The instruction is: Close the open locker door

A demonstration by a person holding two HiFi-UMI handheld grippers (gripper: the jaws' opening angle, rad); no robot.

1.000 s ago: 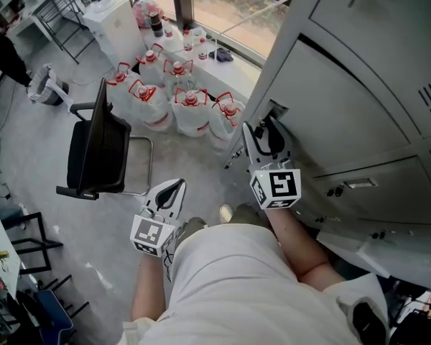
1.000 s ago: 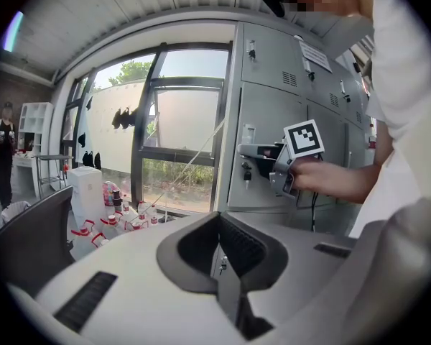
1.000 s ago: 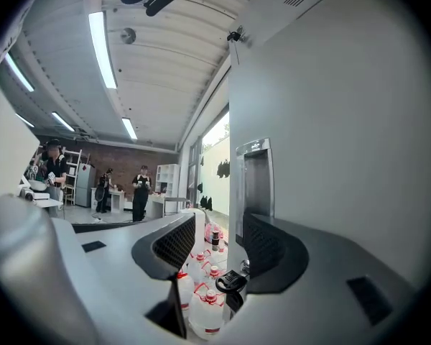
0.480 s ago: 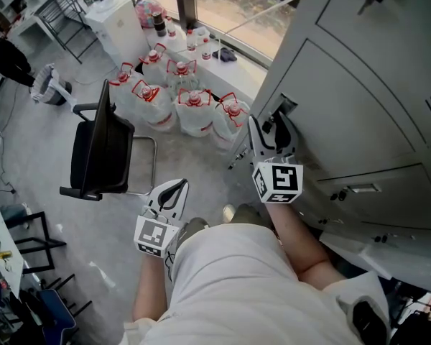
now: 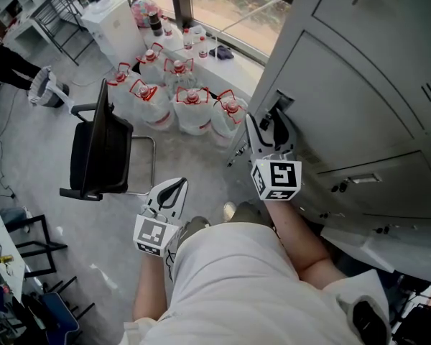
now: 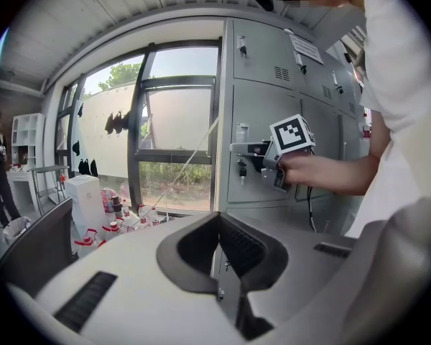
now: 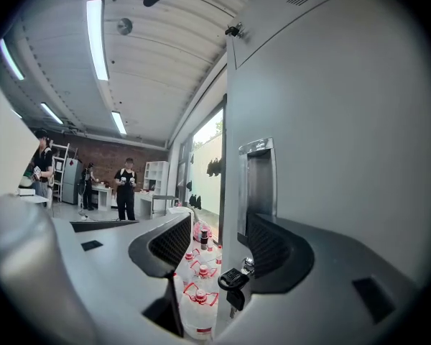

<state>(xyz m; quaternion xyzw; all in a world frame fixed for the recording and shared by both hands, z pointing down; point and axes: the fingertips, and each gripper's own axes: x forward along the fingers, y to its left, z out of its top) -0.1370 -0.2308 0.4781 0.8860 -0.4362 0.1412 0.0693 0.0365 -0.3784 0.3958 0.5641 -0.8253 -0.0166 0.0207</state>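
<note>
- Opening its jaws, the right gripper [image 5: 264, 129] is sitting astride the door's [image 5: 345, 92] free edge, with the key [image 7: 230, 279] between the jaws and nothing gripped.
- The door is standing upright, seemingly just ajar, its face lying to that gripper's right.
- The right arm is reaching forward to the door's edge. The left gripper [image 5: 174, 189], jaws together and empty, is hanging well back from the door.

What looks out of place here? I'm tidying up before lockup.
A key hangs left in the locker door, between the right tongs, whose jaws are opening. Low at the head view's right, a pale panel juts out, possibly another door ajar.
</note>
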